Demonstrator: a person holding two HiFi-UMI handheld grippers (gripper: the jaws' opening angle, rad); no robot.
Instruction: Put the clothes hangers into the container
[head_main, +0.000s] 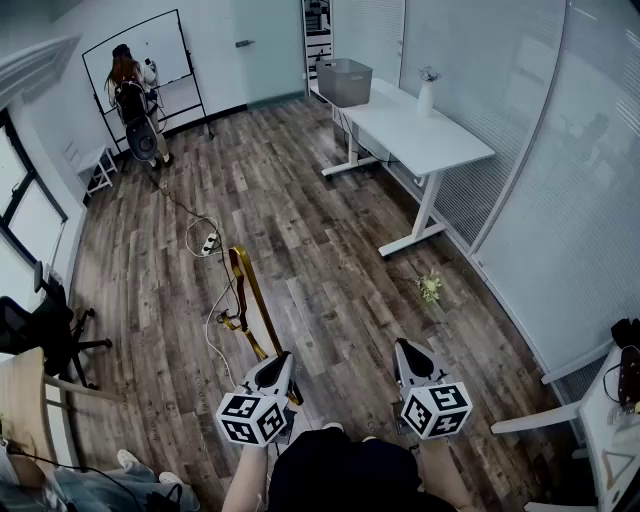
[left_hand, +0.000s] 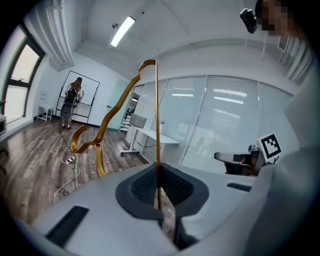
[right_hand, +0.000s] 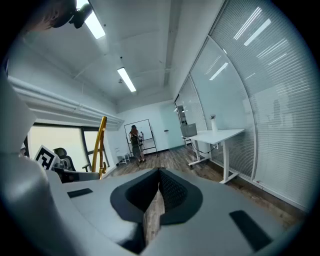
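A gold clothes hanger (head_main: 250, 295) sticks up and forward from my left gripper (head_main: 283, 365), which is shut on its thin bar. In the left gripper view the bar (left_hand: 156, 125) runs straight up from between the pads, and the hanger's curved arm and hook (left_hand: 82, 142) hang to the left. My right gripper (head_main: 408, 352) is level beside the left one, shut, with nothing between its pads (right_hand: 167, 187). The hanger (right_hand: 101, 145) shows at the left of the right gripper view. The grey container (head_main: 345, 82) stands on the far end of a white table (head_main: 420, 135) across the room.
A person (head_main: 130, 95) stands at a whiteboard at the far left. A cable with a power strip (head_main: 208, 243) lies on the wooden floor ahead. A small yellowish thing (head_main: 430, 287) lies near the table's foot. An office chair (head_main: 40, 330) stands left; glass walls run along the right.
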